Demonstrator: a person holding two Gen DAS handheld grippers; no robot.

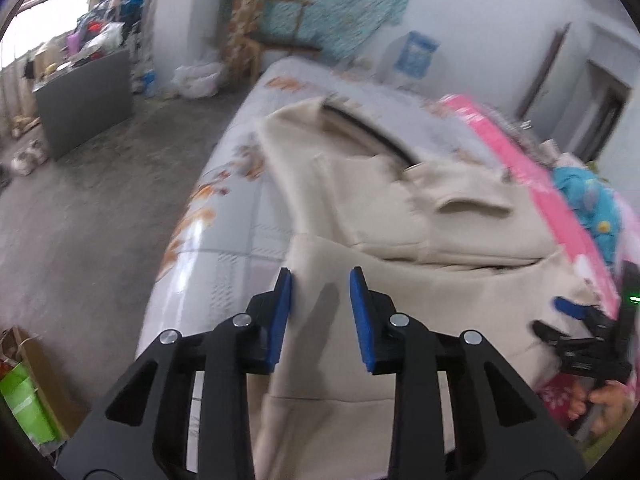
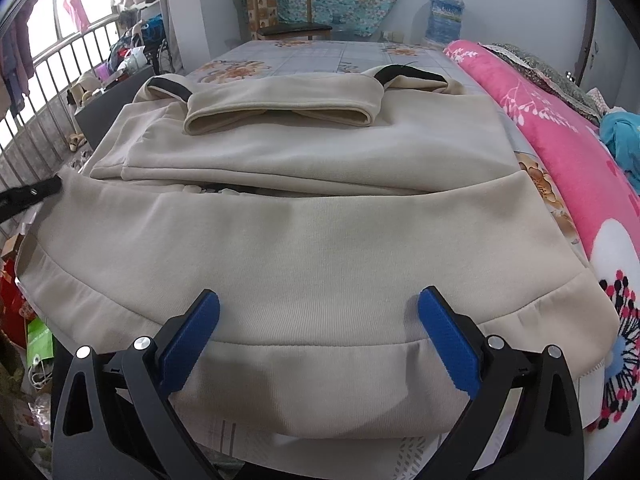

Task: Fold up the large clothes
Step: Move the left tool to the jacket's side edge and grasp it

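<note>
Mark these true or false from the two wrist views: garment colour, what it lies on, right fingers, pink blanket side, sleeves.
1. The garment is dark blue. False: it is beige, with black trim at the far end.
2. It lies on a bed with a floral sheet. True.
3. The right gripper has its fingers wide apart above the near hem, holding nothing. True.
4. The pink blanket lies left of the garment in the right wrist view. False: it lies along the right side.
5. The garment is spread flat with its sleeves out. False: it is already partly folded, layers stacked at the far end.
6. The left gripper is at the garment's edge. True.
</note>
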